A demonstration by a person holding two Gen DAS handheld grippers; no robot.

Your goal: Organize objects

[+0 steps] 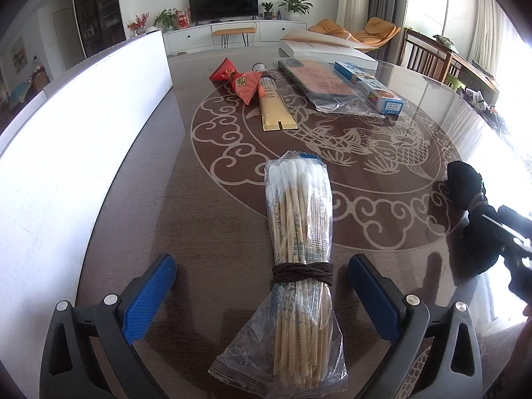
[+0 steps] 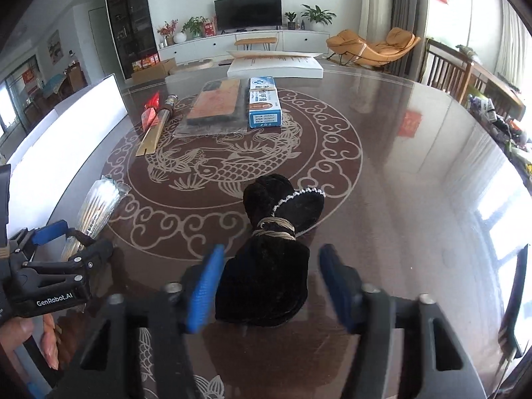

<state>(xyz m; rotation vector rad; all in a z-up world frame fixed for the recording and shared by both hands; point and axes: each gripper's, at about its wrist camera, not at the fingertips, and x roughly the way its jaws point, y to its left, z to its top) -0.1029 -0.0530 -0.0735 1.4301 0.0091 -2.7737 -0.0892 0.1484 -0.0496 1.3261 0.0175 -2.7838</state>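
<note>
Step in hand, as judged from both views: approach before pick-up. Neither item is gripped yet.

Left hand-held gripper point(image 1: 262, 291) — jaws spread wide, one blue pad on either side of the swab bundle point(image 1: 297, 232), neither pad touching it. The bundle lies flat on the worktop point(image 1: 149, 199), pointing away from the camera: thin wooden sticks in a clear printed bag, cinched by a dark cord wrap, white cotton tips at the far end, the bag mouth splayed loose at the near end. The next move probably calls for closing on the bundle at or just behind the cord wrap, where the sticks are tightest; the loose film at the near end may slip.

Right hand-held gripper point(image 2: 269, 286) — also open, its pads blurred, flanking the black pouch point(image 2: 269, 266) without clear contact. The pouch is soft dark velvet, tied at the neck with pale twine, its ruffled top beyond the tie carrying a beaded trim. It sits to the right of the swab bundle, well apart. A grip on the full body below the tie looks soundest.

Beyond the swab bundle lie a tube point(image 1: 274, 103), a red wrapper point(image 1: 237, 79), a flat packet point(image 1: 322, 83) and a blue-and-white box point(image 1: 369, 88) — ranged side by side.
</note>
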